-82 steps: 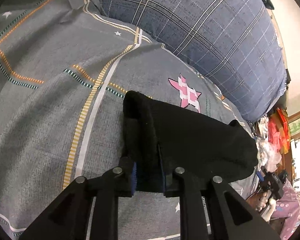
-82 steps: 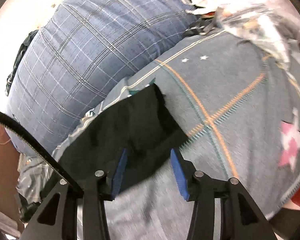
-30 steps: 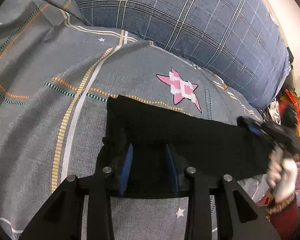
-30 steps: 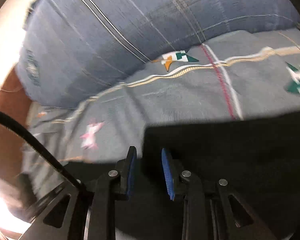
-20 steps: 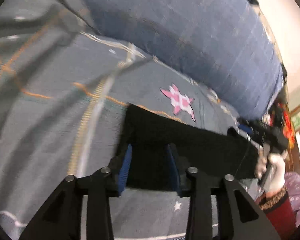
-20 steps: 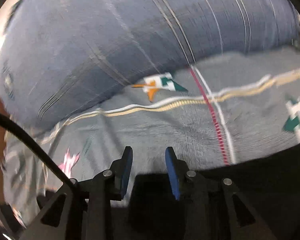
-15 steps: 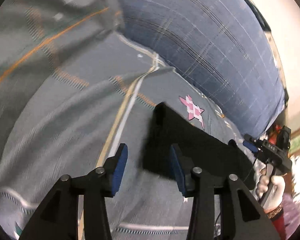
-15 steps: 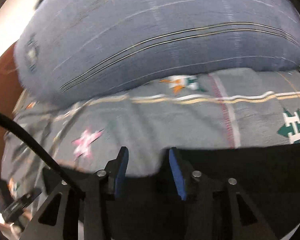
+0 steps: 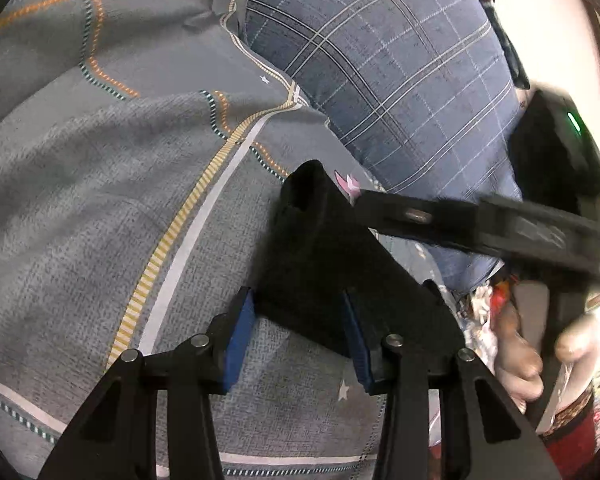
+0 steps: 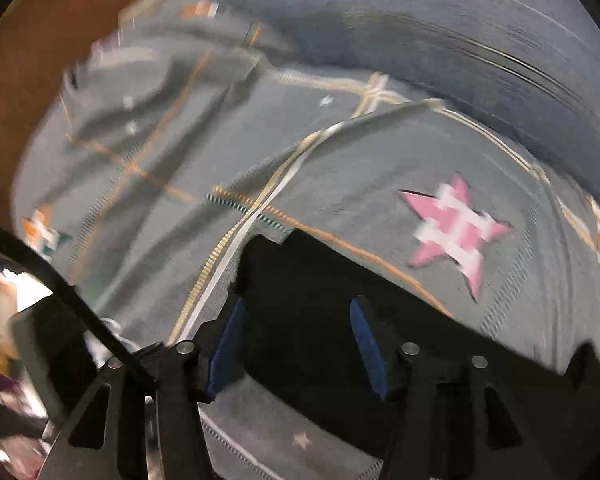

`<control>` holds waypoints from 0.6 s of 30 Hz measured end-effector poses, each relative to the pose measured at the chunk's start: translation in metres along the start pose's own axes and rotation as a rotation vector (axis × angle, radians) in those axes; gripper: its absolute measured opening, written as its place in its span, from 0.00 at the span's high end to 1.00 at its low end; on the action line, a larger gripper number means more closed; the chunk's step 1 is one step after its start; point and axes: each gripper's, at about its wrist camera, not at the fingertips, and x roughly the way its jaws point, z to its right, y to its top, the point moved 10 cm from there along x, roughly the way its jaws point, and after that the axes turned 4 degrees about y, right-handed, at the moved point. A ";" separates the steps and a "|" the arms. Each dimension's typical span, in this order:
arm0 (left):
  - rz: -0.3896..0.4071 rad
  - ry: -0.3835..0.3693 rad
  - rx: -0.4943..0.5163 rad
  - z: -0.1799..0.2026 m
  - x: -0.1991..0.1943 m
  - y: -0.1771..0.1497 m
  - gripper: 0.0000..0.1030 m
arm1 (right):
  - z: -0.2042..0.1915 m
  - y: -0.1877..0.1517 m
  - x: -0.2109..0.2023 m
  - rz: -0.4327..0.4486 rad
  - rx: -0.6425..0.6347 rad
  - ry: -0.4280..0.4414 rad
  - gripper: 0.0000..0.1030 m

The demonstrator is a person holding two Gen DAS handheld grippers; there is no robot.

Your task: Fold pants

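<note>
The black pants [image 9: 332, 264] lie folded in a long strip on the grey patterned bedspread [image 9: 100, 200]. My left gripper [image 9: 296, 332] is open and empty, its blue pads either side of the near corner of the pants. The right gripper's body [image 9: 500, 228] crosses the right side of the left wrist view, above the pants. In the right wrist view my right gripper [image 10: 296, 340] is open and empty over the left end of the pants [image 10: 320, 312]. That view is motion-blurred.
A large blue plaid pillow [image 9: 400, 72] lies along the far side of the bed. A pink star print [image 10: 456, 232] sits just beyond the pants. Brown wall or headboard [image 10: 40, 40] is at the left. Clutter [image 9: 488, 300] lies off the bed's right edge.
Both grippers have let go of the pants and opened. The pants now lie flat on the bed. The right gripper has swung across toward the left end, close to the left gripper.
</note>
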 end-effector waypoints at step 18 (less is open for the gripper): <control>0.032 -0.049 -0.064 0.002 -0.010 -0.004 0.72 | -0.021 0.001 0.056 -0.225 -0.148 -0.316 0.88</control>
